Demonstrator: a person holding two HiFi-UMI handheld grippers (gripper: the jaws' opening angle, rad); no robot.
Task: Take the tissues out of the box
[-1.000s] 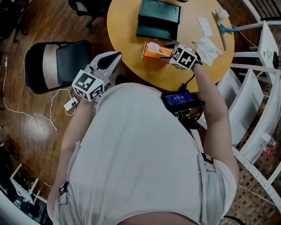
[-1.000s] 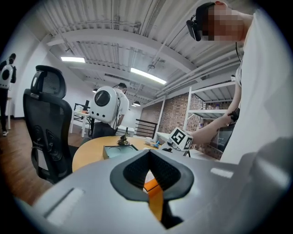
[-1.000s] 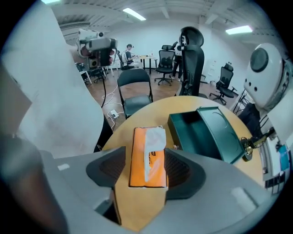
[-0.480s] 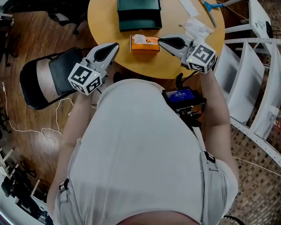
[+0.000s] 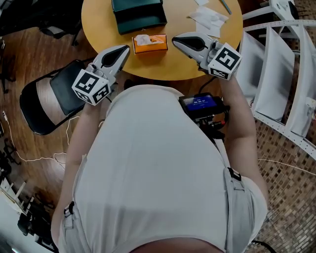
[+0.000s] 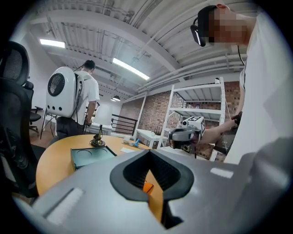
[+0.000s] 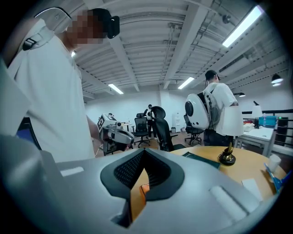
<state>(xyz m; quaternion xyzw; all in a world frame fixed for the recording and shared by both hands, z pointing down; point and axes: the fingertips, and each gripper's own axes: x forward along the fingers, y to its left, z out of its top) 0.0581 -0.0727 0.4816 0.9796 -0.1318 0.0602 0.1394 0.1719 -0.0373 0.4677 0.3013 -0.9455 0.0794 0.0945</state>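
The orange tissue box [image 5: 149,43], a white tissue poking from its top, stands on the round yellow table [image 5: 98,24] near its front edge. My left gripper [image 5: 123,49] hovers just left of the box, shut and empty. On the box's right my right gripper [image 5: 176,38] is also shut with nothing in it, a little apart from the box. Several pulled white tissues [image 5: 210,17] lie at the table's far right. A sliver of the orange box [image 6: 147,187] shows behind my left gripper [image 6: 149,157], and again, as box [image 7: 144,189], behind my right gripper [image 7: 143,153].
A dark green tray [image 5: 138,15] sits behind the box. A black chair [image 5: 49,99] stands at the left, white shelving [image 5: 281,64] at the right. A person with a white backpack [image 6: 73,98] stands beyond the table. A small brass object [image 7: 226,157] rests on the table's far side.
My right gripper has drawn back from the top of the box to its right side and has closed. The left gripper has come up beside the box. The head view has shifted.
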